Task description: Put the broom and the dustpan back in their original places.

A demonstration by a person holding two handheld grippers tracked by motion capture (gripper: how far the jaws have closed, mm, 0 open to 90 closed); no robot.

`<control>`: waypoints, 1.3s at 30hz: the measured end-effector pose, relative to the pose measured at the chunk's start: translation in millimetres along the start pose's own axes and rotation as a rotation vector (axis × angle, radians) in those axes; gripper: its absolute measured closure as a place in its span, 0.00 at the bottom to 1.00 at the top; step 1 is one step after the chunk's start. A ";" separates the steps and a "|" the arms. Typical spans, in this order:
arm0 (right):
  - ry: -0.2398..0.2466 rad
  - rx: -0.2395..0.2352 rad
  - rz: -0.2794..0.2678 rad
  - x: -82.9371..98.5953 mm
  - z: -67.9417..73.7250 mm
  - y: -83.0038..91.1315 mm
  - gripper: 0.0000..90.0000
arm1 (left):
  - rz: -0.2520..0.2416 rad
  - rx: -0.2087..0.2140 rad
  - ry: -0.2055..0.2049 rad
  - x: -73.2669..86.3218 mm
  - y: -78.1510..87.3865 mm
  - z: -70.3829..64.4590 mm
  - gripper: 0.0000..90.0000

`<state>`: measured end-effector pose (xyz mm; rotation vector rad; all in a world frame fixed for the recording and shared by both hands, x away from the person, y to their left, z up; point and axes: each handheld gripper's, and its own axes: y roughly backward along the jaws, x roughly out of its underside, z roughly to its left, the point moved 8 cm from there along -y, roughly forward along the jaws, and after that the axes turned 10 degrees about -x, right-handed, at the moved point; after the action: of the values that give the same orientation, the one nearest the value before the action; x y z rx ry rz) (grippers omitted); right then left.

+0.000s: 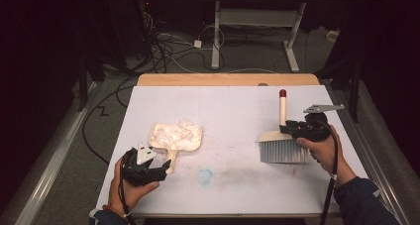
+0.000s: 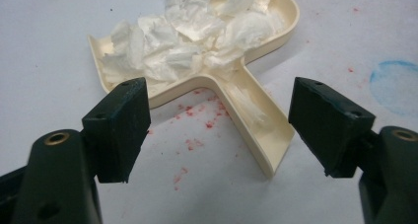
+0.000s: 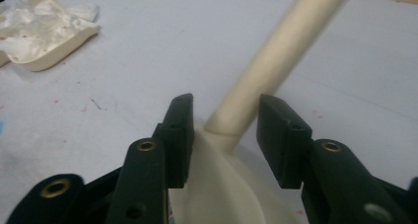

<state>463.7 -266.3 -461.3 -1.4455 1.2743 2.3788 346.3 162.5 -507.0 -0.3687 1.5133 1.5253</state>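
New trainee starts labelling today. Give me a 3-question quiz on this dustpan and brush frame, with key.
1. True or false: the left gripper is shut on the dustpan handle.
2. What fills the dustpan?
A. crumpled white paper
B. blue powder
C. metal screws
3. Fill in: in the right gripper view, the right gripper has its jaws either side of the ____ of the brush.

Key
1. False: the jaws stand wide apart, the handle lying between them untouched.
2. A
3. Handle base, just above the brush head; gaps show on both sides, so it looks open rather than clamped.
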 end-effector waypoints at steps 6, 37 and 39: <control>-0.016 0.052 -0.008 2.0 -17.1 2.6 0.69 | -0.027 0.005 -0.013 0.5 4.4 -1.3 0.25; 0.379 0.157 -0.226 20.8 44.3 54.2 0.30 | -0.102 -0.022 -0.150 6.7 6.3 -15.1 0.20; 0.389 0.167 -0.224 25.2 44.8 54.9 0.30 | -0.101 -0.020 -0.159 7.5 5.5 -16.6 0.20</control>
<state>393.5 -279.7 -437.9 -1.9419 1.2646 1.8632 331.8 151.5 -512.5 -0.3228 1.3369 1.4560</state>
